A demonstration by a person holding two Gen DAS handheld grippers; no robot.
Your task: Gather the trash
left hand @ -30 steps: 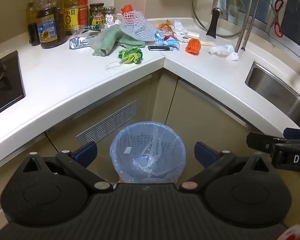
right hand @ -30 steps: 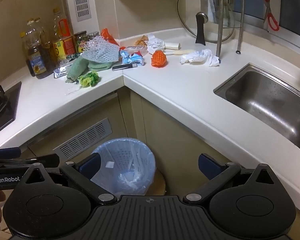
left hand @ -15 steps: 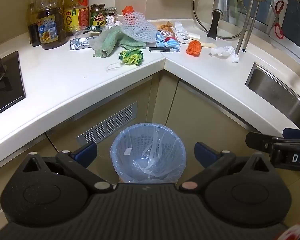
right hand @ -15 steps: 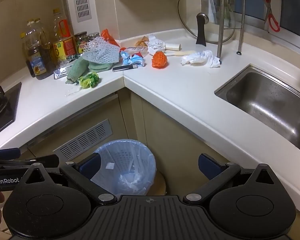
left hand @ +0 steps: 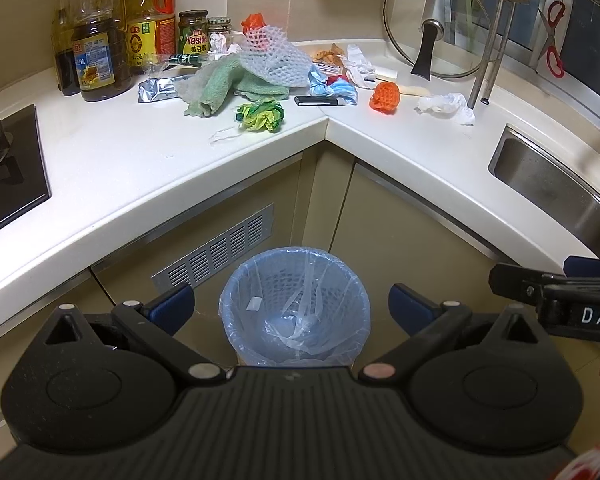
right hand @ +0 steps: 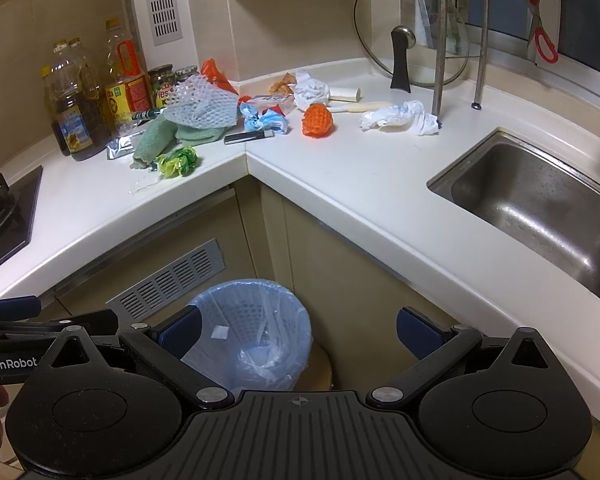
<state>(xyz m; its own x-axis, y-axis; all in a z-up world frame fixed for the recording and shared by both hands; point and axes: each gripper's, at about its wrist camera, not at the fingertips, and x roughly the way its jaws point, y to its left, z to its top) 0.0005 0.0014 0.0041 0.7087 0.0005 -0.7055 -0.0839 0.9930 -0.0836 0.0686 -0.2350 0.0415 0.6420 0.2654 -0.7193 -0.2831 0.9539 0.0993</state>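
Left wrist view: both grippers' jaws spread, empty, above bin (left hand: 295, 304); countertop (left hand: 148, 168) cluttered.

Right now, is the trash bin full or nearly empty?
Nearly empty. The trash bin, lined with a blue bag, shows its mesh wall down to the bottom; only a small white scrap is visible inside.

The right gripper (left hand: 580, 312), at three o'clock in the left wrist view, bears white letters "DAS", cut off by the frame edge. The left gripper (right hand: 10, 362), at nine o'clock in the right wrist view, reads "GenRobot" in white. At eleven o'clock on the counter, a green-labelled jar (left hand: 193, 34) shows "Yes!"; the oil bottles' (left hand: 98, 40) labels carry print too small to read.
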